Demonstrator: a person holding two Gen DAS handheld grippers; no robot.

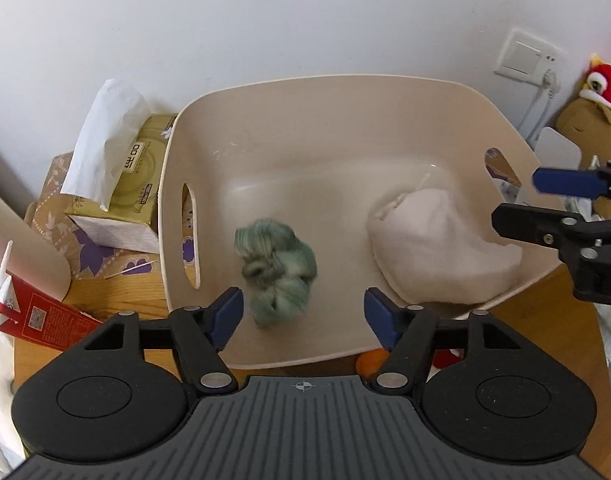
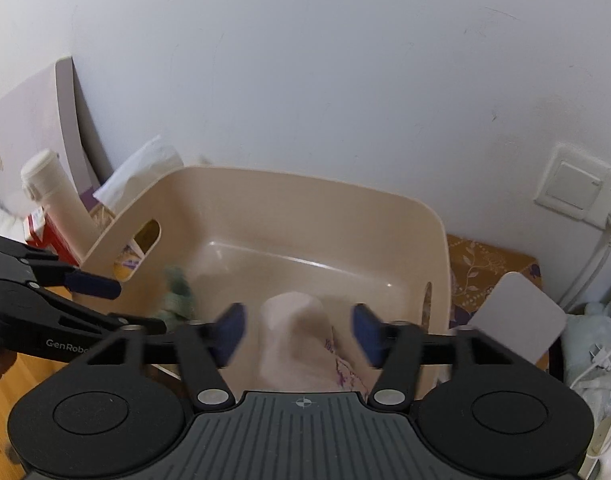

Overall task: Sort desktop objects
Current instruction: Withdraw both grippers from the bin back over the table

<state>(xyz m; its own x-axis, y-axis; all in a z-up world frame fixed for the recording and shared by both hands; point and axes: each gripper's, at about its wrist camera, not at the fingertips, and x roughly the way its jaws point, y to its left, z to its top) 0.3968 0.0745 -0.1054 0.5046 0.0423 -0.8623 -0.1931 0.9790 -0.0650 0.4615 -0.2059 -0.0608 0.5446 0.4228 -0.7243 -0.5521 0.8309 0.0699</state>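
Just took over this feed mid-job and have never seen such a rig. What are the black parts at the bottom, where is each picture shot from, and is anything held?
There is no robot arm: a person carries a hand-held pair of tongs in each hand, with a camera on each looking forward along its two blue-tipped fingers. The black body at the bottom of each picture is that camera's own tongs.

In the left camera's picture, the left tongs stand open over a beige bin on a wooden table. In the bin lie a green bundle and a pale cloth pouch. A tissue box sits beside the bin.

The right camera's picture shows the right tongs open above the pouch. Neither pair holds anything.
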